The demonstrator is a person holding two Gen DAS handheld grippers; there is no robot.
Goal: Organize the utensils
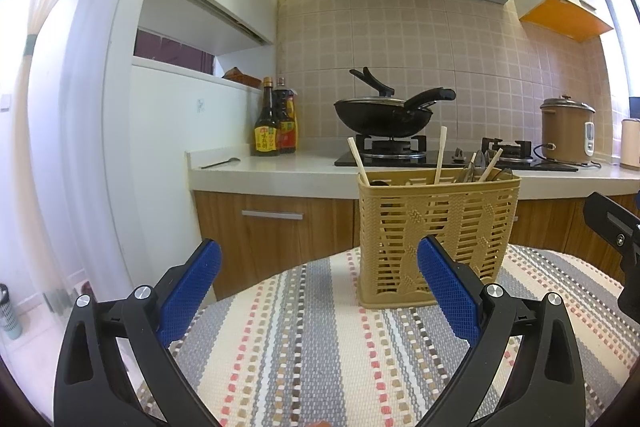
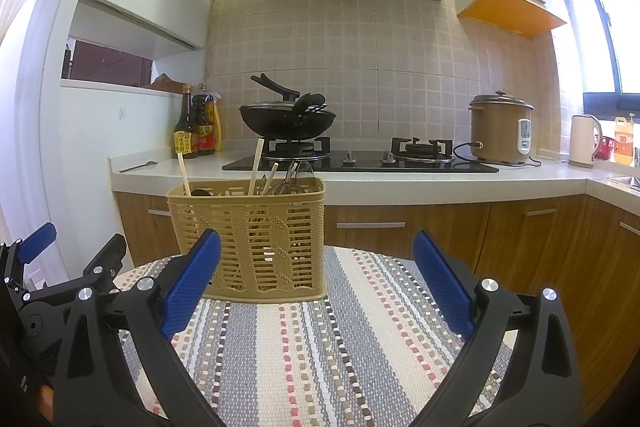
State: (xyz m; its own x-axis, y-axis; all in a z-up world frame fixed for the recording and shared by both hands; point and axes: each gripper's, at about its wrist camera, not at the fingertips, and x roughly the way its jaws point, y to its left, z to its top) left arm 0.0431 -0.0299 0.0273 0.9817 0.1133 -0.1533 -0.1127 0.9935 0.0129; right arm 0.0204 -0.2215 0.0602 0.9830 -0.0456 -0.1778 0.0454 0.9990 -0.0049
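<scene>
Two tongs | left tongs (image 1: 319, 259) spread, empty | right tongs (image 2: 316, 251) spread, empty

Tan basket (image 1: 438, 239), striped cloth (image 1: 320, 347)

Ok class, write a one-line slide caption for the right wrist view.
Open right claw hovers over the striped cloth, facing a tan basket of chopsticks and spoons.
</scene>
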